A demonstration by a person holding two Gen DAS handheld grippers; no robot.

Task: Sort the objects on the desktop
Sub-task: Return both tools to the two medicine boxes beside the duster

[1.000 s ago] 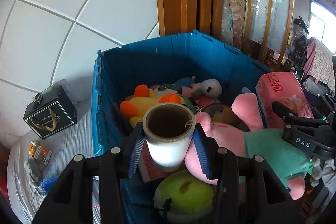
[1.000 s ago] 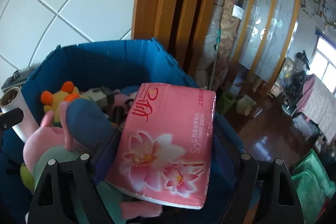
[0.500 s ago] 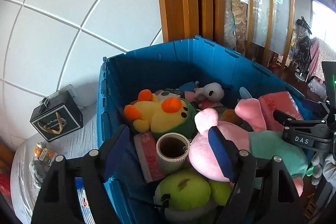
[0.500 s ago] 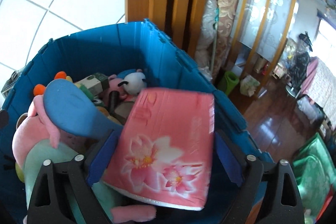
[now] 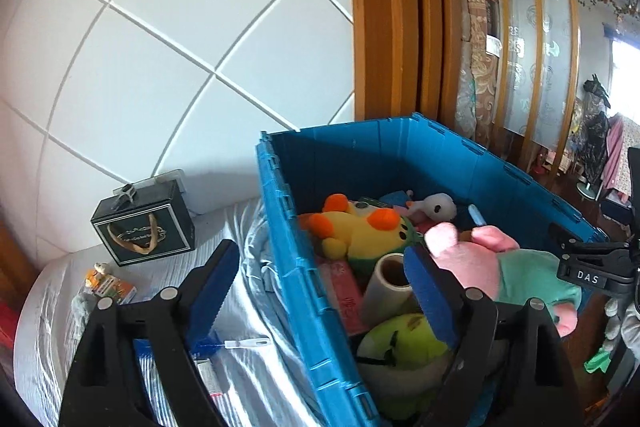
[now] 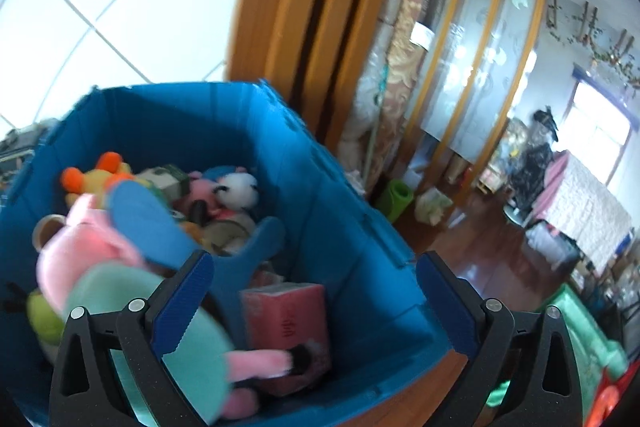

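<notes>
Your left gripper [image 5: 320, 291] straddles the near-left wall of the blue crate [image 5: 440, 151], its jaws opening with nothing pressed between them: one blue ribbed pad hangs outside the crate over the white striped cloth [image 5: 52, 311], the other sits inside. The roll of clear film [image 5: 386, 289] lies in the crate just beside that inner pad, apart from it, tilted with its brown cardboard core facing up. It is a smooth, glossy cylinder leaning among soft toys: a yellow plush duck [image 5: 360, 231] with orange feet behind it, a rounded green plush [image 5: 400, 343] in front of it, and a pink plush pig [image 5: 472, 263] in a mint-green dress to its right.

Your right gripper [image 6: 312, 303] is also above the crate, jaws opening and very wide, holding nothing. The pink tissue pack [image 6: 288, 323] lies in the crate's near-right corner, below and between the pads but touching neither. It is a soft rectangular block in shiny plastic wrap, standing partly on edge, with the pig's pink leg across its lower part.

The crate is rigid ribbed plastic with hinged, notched rims. Outside its left wall, on the cloth, a black gift box [image 5: 144, 227] with a gold emblem stands well apart from the left gripper.
</notes>
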